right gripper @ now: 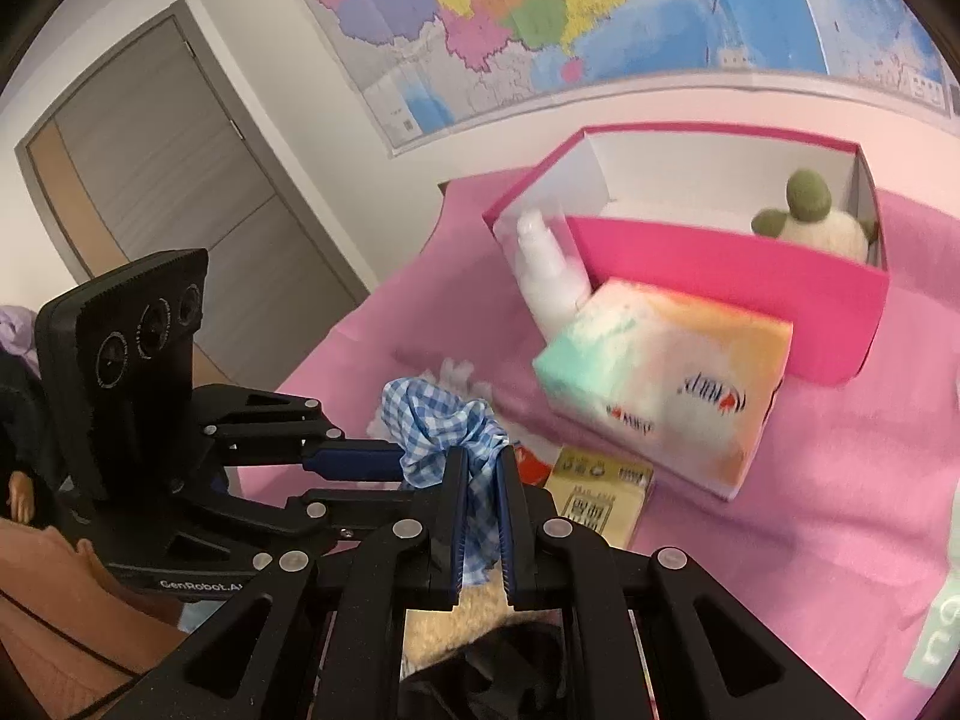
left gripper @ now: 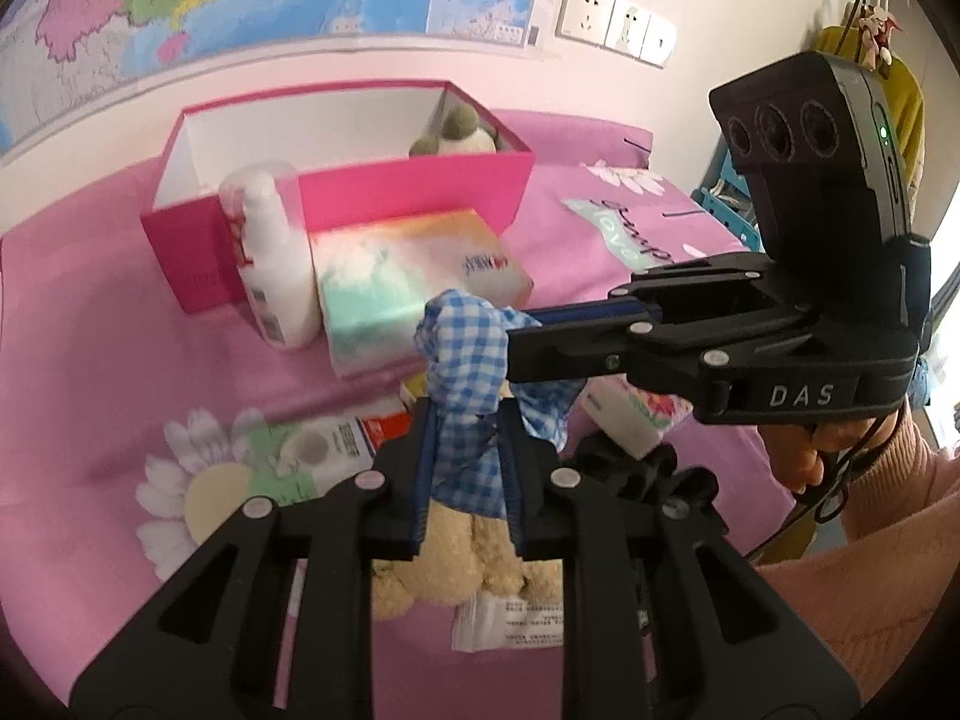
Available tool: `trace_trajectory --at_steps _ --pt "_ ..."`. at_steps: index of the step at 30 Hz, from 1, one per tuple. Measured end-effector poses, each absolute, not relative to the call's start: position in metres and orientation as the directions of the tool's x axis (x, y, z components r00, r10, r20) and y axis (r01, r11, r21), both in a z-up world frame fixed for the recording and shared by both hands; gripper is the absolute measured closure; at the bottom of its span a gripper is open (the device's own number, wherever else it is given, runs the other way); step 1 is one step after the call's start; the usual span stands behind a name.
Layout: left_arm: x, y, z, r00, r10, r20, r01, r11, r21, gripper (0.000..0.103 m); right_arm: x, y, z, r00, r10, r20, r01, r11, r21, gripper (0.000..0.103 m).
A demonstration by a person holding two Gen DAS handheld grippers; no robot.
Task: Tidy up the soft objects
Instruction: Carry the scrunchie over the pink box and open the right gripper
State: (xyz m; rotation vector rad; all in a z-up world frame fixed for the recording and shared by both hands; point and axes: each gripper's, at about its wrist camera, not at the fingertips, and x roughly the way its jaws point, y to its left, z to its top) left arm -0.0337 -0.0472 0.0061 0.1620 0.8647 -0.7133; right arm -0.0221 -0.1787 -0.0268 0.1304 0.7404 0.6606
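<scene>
The pink bed sheet (left gripper: 108,324) spreads under everything, printed with white daisies, and above its far edge a wall map (right gripper: 540,18) hangs; only my right wrist view shows the grey door (right gripper: 168,180) at far left, while only my left wrist view shows the wall sockets (left gripper: 618,21) and a yellow garment (left gripper: 900,96) hanging at far right. The pink box (left gripper: 414,192) sits open at the far side of the bed, white inside, with a cream and green plush toy (right gripper: 822,222) tucked in its right end and the rest of its floor bare. Just in front of it stand a white lotion bottle (left gripper: 276,264) and a pastel tissue pack (left gripper: 396,294), which crowd the box's near wall; the sheet to the left lies open. Nearer to me lie a yellow packet (right gripper: 600,492), a floral tissue packet (left gripper: 636,414) seen only from the left, and something black (left gripper: 648,474) that I cannot make out. The beige plush toy (left gripper: 450,558) with its blue checked cloth (left gripper: 468,354) hangs in the near middle, a white label (left gripper: 510,618) dangling below. My left gripper (left gripper: 465,480) is clamped narrow on the checked cloth. My right gripper (right gripper: 483,516) is pinched nearly closed on another fold of the same cloth, coming in from the right side, the person's hand (left gripper: 804,450) and pink sleeve behind it.
</scene>
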Motion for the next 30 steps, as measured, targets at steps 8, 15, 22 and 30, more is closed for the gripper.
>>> trace_trajectory --at_steps 8,15,22,30 --pt "-0.022 -0.049 0.026 0.490 -0.502 -0.713 0.634 0.766 -0.104 0.081 -0.014 -0.175 -0.010 0.572 0.598 -0.562 -0.529 0.792 0.305 0.095" --pt "-0.008 -0.052 0.045 0.531 -0.501 -0.683 0.634 0.770 -0.073 0.081 -0.003 -0.175 0.014 0.609 0.594 -0.526 -0.539 0.796 0.275 0.095" --pt "0.007 -0.055 0.050 0.551 -0.484 -0.679 0.610 0.789 -0.067 0.081 0.009 -0.175 0.032 0.633 0.590 -0.501 -0.551 0.798 0.244 0.095" --pt "0.017 -0.062 0.062 0.572 -0.479 -0.666 0.606 0.794 -0.051 0.081 0.021 -0.179 0.039 0.634 0.599 -0.489 -0.559 0.792 0.245 0.095"
